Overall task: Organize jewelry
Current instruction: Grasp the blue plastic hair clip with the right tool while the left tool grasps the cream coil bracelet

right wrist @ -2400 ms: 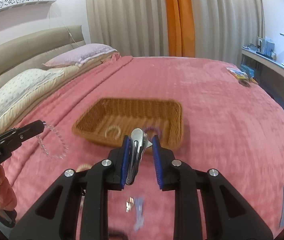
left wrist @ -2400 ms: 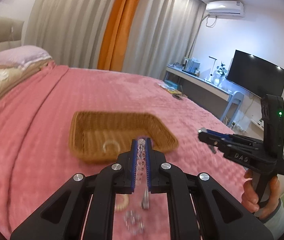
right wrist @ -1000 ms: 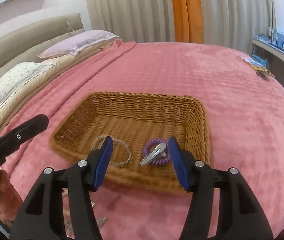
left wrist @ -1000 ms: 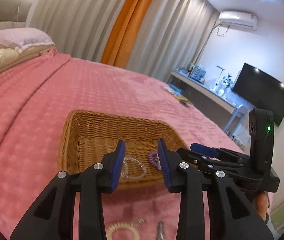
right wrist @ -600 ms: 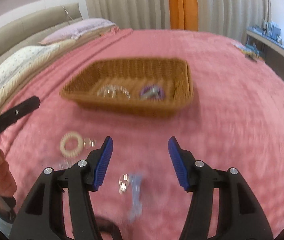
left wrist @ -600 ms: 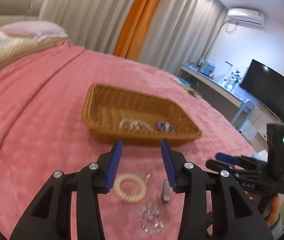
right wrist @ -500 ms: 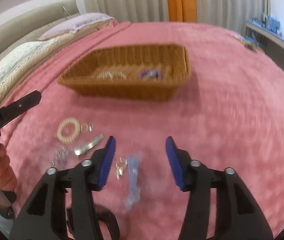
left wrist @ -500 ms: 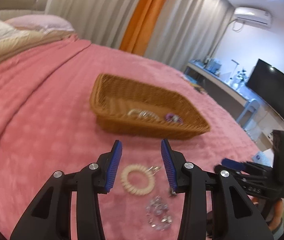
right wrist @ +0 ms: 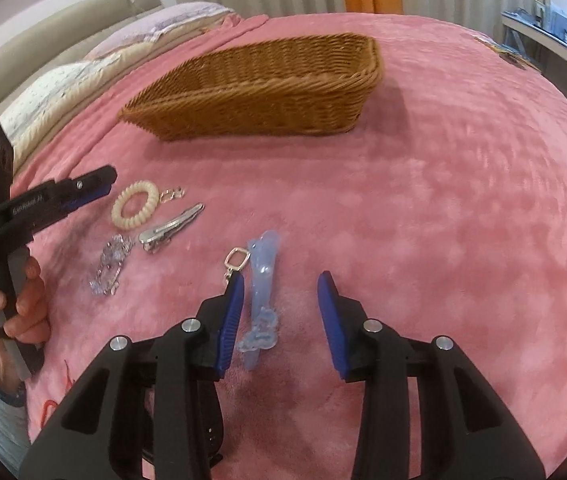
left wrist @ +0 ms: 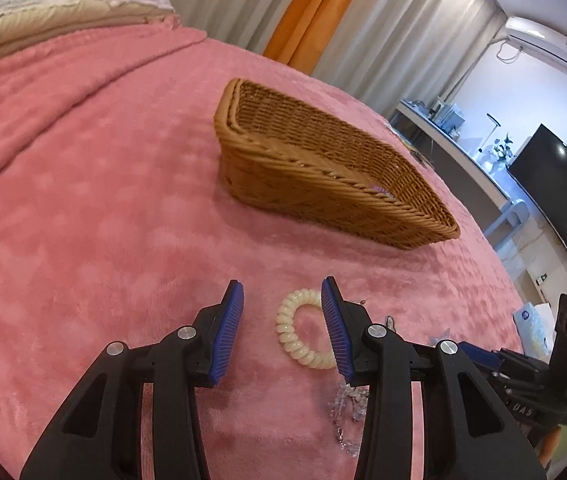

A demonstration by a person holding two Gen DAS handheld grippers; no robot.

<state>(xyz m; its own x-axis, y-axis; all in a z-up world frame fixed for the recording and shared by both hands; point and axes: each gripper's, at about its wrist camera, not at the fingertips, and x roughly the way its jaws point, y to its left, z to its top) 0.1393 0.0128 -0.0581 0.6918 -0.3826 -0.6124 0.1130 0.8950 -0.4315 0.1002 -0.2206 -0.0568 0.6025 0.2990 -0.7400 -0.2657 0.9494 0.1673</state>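
Note:
A wicker basket (left wrist: 315, 178) (right wrist: 267, 80) sits on the pink bedspread; a purple coil tie (left wrist: 379, 189) peeks over its rim. My left gripper (left wrist: 282, 300) is open, low over a cream coil hair tie (left wrist: 303, 334) (right wrist: 135, 204) that lies between its jaws. My right gripper (right wrist: 279, 280) is open around a clear blue hair clip (right wrist: 261, 296). A silver clip (right wrist: 171, 228), a crystal bracelet (right wrist: 111, 262) (left wrist: 347, 412), a small gold charm (right wrist: 171, 194) and a square-ring earring (right wrist: 235, 262) lie loose on the bed.
Pillows (right wrist: 63, 80) lie at the bed's left side. A desk and TV (left wrist: 555, 196) stand beyond the bed on the right. The right gripper's body (left wrist: 543, 380) is close at the left gripper's right side.
Both grippers let their items go in the basket, pulled back and dropped low. The left now straddles the cream hair tie, the right the blue clip.

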